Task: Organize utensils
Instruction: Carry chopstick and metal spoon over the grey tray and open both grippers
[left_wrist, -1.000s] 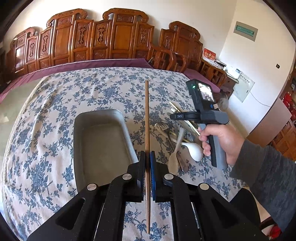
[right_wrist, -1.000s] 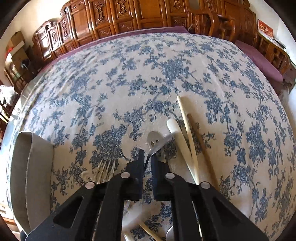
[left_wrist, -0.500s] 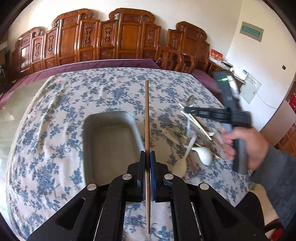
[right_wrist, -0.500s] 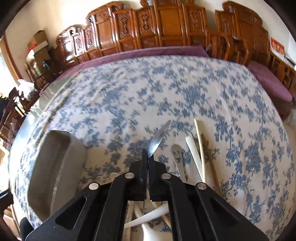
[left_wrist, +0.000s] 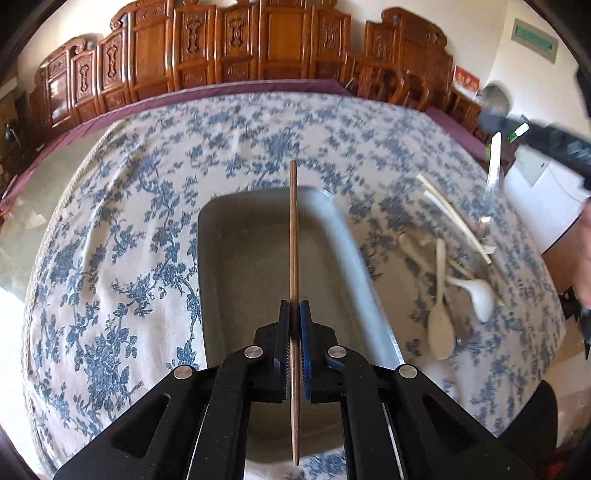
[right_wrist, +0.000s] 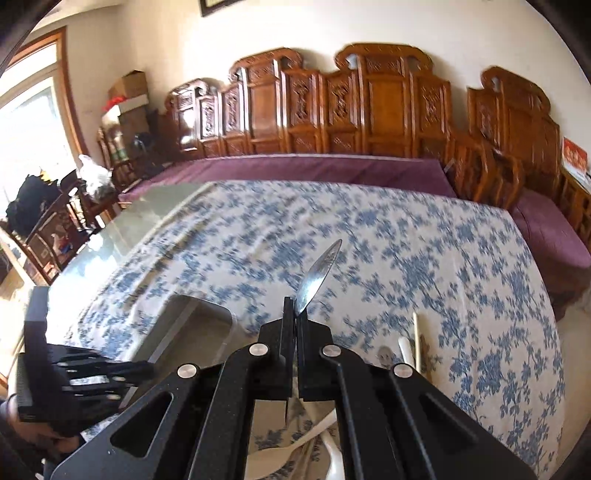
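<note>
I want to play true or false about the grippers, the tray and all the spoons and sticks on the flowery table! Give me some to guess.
1. The left gripper is shut on a long brown wooden chopstick. True.
2. The right gripper holds a white ceramic spoon. False: it is shut on a shiny metal spoon, lifted off the table.
3. The grey rectangular tray is full of utensils. False: nothing shows inside it.
4. A white ceramic spoon lies on the blue floral tablecloth, to the right of the tray. True.
5. The chopstick hangs over the tray. True.
</note>
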